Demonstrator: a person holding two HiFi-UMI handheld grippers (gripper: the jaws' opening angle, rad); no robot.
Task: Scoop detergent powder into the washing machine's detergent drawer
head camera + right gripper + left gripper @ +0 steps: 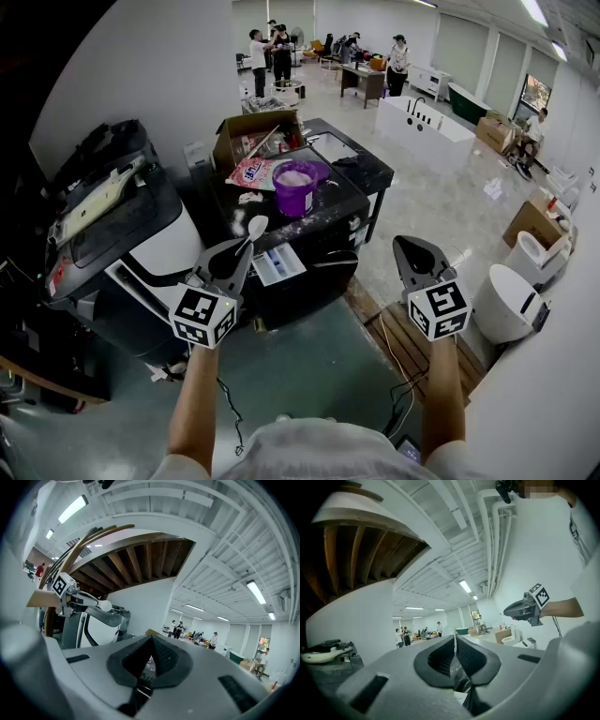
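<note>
Scoop (255, 226), white, is sitting clamped by its thin handle in my left gripper (242, 251), whose jaws are pressing together on it. Its long axis is running along the jaws, away from me and slightly rightward, and its bowl is pointing toward the washing machine (342, 194) and showing against the front edge of that machine's top. My right gripper (403, 246) is hovering level with the left one and well apart from it, jaws closed on each other and gripping nothing.

Beneath both grippers a grey-green mat (319, 366) is covering the floor, with wooden slats (405, 345) lying just beside it on my right. Between the grippers and a little beyond them, the detergent drawer (278, 263) is standing pulled out from the dark washing machine's front. White powder is lying spilled on the black top behind it. Farther back on that top a purple bucket (298, 190) is holding white detergent powder (294, 176); a printed bag (251, 172) is lying touching it on the left, and an open cardboard box (253, 129) is standing behind. A white appliance (155, 258) with a dark lid is standing to my left.

Beyond, a large white hall is opening out, its pale floor shining. A white bathtub (427, 129) is standing there, and several people (258, 58) are gathering around tables at the far end.
</note>
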